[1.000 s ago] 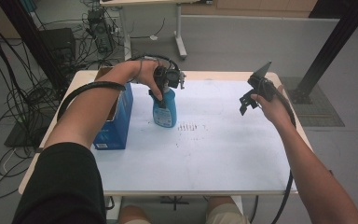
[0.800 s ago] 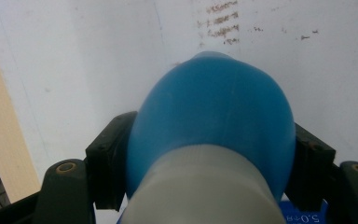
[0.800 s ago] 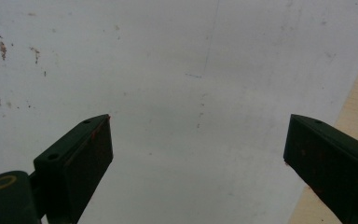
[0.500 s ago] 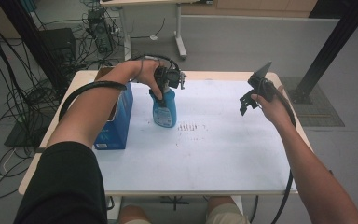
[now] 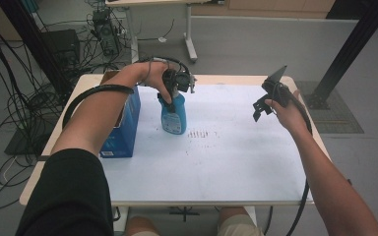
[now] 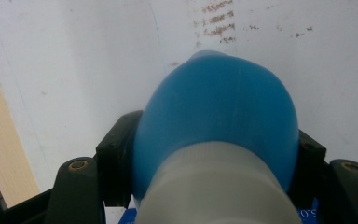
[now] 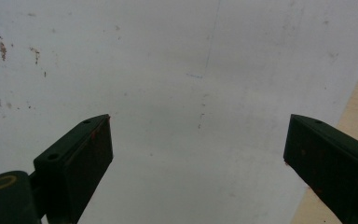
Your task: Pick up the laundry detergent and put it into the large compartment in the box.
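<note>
Nothing has moved since the earlier frames: both hands and the bottle stay where they were. Left gripper [image 5: 173,87] is clenched on the neck of 1 blue bottle [image 5: 173,114], which stands upright on the tabletop [image 5: 236,162]; in the left gripper view its blue shoulder and white collar [image 6: 214,186] sit between the 2 black fingers [image 6: 116,154]. Right gripper [image 5: 259,108] hovers above the tabletop well apart from the bottle, its 2 fingers [image 7: 81,154] released wide with nothing between them. White sheet [image 5: 226,147] covers most of the tabletop, with wood showing at the edges. Some small brown marks [image 5: 202,133] lie on the sheet just beside the bottle. 1 blue box [image 5: 123,132] stands near the left fingers, on their outer side. Around the tabletop is grey floor [image 5: 256,44], with many black cables [image 5: 10,113] and 1 other table leg [image 5: 191,39] beyond.
</note>
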### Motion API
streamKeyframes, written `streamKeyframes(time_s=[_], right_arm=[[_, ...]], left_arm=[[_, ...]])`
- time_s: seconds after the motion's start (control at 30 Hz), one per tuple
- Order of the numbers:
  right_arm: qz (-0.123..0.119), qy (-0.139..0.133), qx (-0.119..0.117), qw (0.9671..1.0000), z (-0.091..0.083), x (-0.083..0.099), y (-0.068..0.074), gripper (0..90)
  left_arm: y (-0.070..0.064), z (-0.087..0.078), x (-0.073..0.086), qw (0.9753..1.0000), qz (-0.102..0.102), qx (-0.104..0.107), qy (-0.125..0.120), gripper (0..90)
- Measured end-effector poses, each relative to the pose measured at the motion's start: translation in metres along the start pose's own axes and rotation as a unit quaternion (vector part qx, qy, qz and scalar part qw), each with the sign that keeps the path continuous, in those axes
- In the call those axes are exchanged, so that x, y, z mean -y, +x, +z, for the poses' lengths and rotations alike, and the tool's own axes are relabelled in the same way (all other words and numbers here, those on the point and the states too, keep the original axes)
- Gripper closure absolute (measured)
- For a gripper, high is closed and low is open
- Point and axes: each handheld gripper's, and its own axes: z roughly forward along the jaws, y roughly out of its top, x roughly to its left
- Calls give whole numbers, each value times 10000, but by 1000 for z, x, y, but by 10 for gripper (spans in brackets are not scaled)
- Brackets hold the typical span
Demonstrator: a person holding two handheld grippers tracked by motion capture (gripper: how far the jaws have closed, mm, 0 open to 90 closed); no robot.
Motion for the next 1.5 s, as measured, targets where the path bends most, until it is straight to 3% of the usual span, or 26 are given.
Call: streamKeyframes(time_s=[1.5], right_arm=[[-8, 63, 65, 10000, 3, -4, 5, 80]], left_arm=[[3, 0, -1, 9999, -97, 54, 23, 351]])
